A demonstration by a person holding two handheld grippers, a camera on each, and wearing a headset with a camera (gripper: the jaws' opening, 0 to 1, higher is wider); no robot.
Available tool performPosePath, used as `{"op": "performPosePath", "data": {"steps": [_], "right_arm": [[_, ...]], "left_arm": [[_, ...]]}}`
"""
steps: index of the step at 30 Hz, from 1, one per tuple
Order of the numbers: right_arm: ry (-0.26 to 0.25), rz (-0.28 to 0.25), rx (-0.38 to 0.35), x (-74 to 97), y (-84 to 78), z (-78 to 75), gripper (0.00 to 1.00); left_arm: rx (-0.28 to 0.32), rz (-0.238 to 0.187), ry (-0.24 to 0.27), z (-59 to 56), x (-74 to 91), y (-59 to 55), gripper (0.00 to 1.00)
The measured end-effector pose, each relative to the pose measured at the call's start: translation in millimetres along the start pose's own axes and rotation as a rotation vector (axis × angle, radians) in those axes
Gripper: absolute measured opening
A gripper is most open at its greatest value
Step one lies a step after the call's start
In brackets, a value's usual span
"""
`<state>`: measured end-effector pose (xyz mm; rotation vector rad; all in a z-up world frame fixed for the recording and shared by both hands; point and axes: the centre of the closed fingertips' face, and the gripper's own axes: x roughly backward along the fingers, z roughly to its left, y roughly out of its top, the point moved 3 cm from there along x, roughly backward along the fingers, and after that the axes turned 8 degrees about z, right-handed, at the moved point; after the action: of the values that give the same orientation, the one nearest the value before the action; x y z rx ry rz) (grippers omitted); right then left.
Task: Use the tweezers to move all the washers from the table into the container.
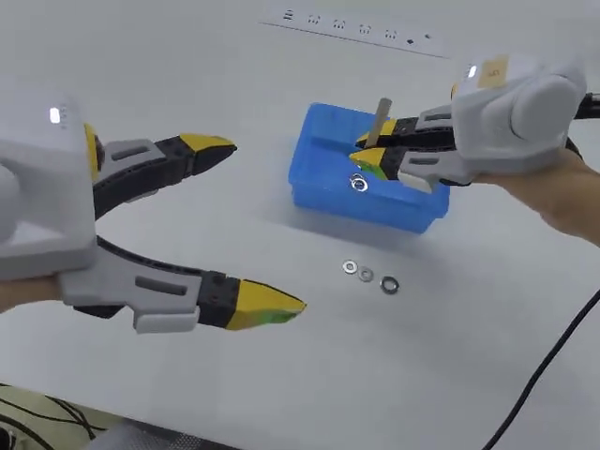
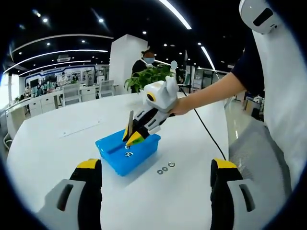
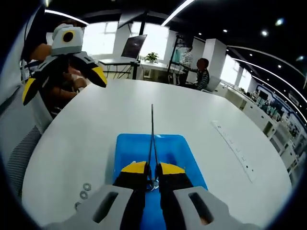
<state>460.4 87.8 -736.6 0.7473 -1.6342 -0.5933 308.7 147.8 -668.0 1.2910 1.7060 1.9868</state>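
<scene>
Head view looks steeply down, close over the white worktop, the left gripper view sits low and further back facing across it to the blue container, and the right gripper view hovers right above that same container, which all three share.

Your left gripper and right gripper match: white housings, grey and black jaws, yellow tips. A small light glows on the left housing, a yellowish label marks the right one, and a black cable trails off. Your short sleeve is dark navy.
</scene>
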Motion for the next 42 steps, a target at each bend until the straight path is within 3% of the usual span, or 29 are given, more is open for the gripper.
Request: {"op": "performPosePath", "data": {"steps": [10, 20, 27, 33, 36, 38, 40, 41, 42], "right_arm": [[0.001, 0.002, -0.034, -1.9, -5.6, 1.0, 0.09], [0.043, 0.002, -0.046, -4.9, -4.5, 10.5, 0.10], [0.048, -0.001, -0.029, -5.6, 0.2, 12.3, 0.10], [0.041, -0.003, -0.018, -0.4, 7.4, 11.5, 0.08], [0.036, -0.002, -0.007, 2.0, 9.9, 11.8, 0.08], [0.035, -0.001, -0.005, 2.9, 10.8, 11.8, 0.08], [0.033, 0.003, -0.004, 3.7, 11.2, 11.6, 0.08], [0.032, 0.005, -0.005, 4.0, 11.5, 11.6, 0.08], [0.031, 0.006, -0.007, 4.8, 12.1, 12.0, 0.08]], "left_arm": [[0.029, -0.006, 0.011, 1.5, 3.9, -2.0, 0.99], [0.053, -0.015, 0.003, -2.7, 6.0, -3.8, 0.99], [0.096, -0.057, 0.031, 5.2, 15.9, -0.5, 0.99], [0.105, -0.144, 0.048, 20.9, 14.6, 20.3, 0.99], [0.098, -0.157, 0.043, 30.0, 7.8, 27.3, 0.99], [0.090, -0.160, 0.035, 37.1, 0.0, 33.2, 0.99], [0.104, -0.221, 0.010, 43.6, -8.4, 45.3, 0.99], [0.122, -0.231, 0.000, 48.8, -15.3, 48.1, 0.99], [0.124, -0.221, -0.003, 51.6, -21.1, 49.0, 0.99]]}}
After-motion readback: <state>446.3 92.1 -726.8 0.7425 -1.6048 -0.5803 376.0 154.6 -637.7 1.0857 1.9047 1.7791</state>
